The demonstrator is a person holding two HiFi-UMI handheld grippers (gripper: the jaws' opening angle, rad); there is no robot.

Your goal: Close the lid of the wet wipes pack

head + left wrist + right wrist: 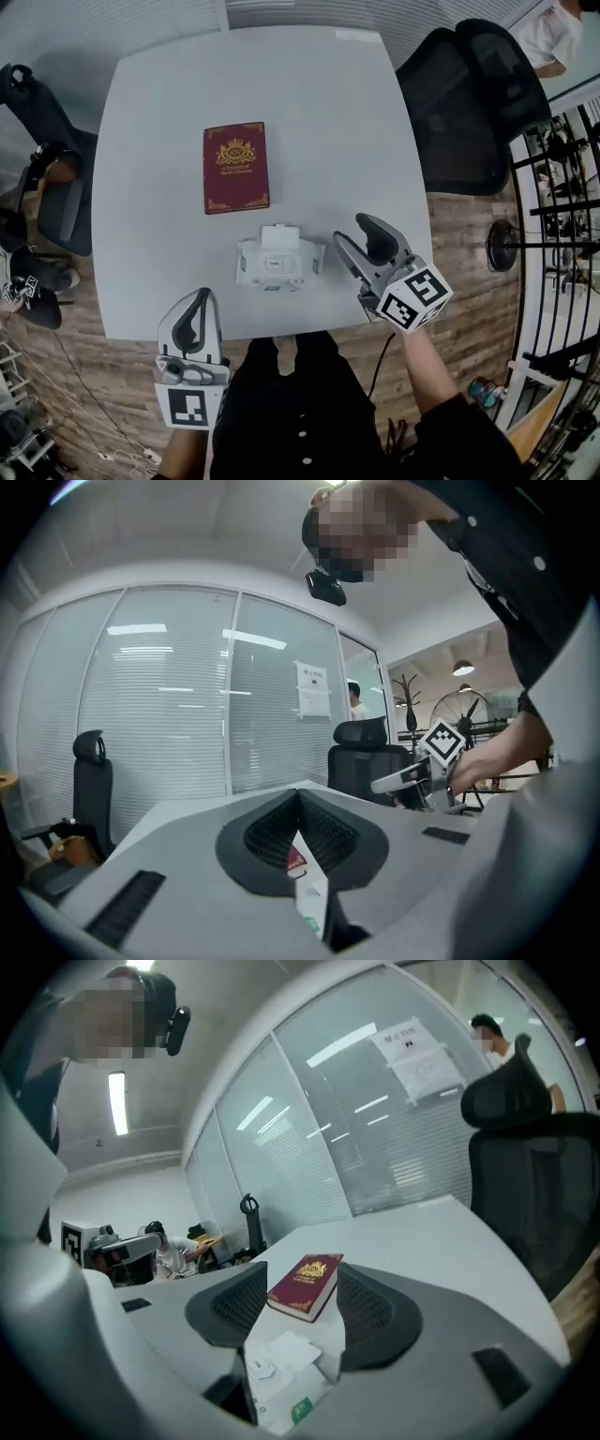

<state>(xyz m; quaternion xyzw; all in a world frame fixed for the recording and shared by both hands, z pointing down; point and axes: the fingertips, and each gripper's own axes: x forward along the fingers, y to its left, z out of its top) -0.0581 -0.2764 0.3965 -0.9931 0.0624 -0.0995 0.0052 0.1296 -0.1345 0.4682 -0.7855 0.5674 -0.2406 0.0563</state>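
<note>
The wet wipes pack (278,265) lies flat on the white worktop (309,103), close to its near edge. Its long axis runs side to side, along that edge. Its lid (279,235) stands open and folds back from the far side, pointing away from the person toward a red book (235,167) lying just beyond.

The right hand-held gripper (349,228) hangs just beside the pack's right end, angled in toward it. Its jaws are spread and hold nothing; its own view shows the pack low in the gap between them, with the book farther off.

The left hand-held gripper (201,296) sits at the near edge, left of the pack and apart from it. It is clenched, its tips meeting on nothing.
</note>
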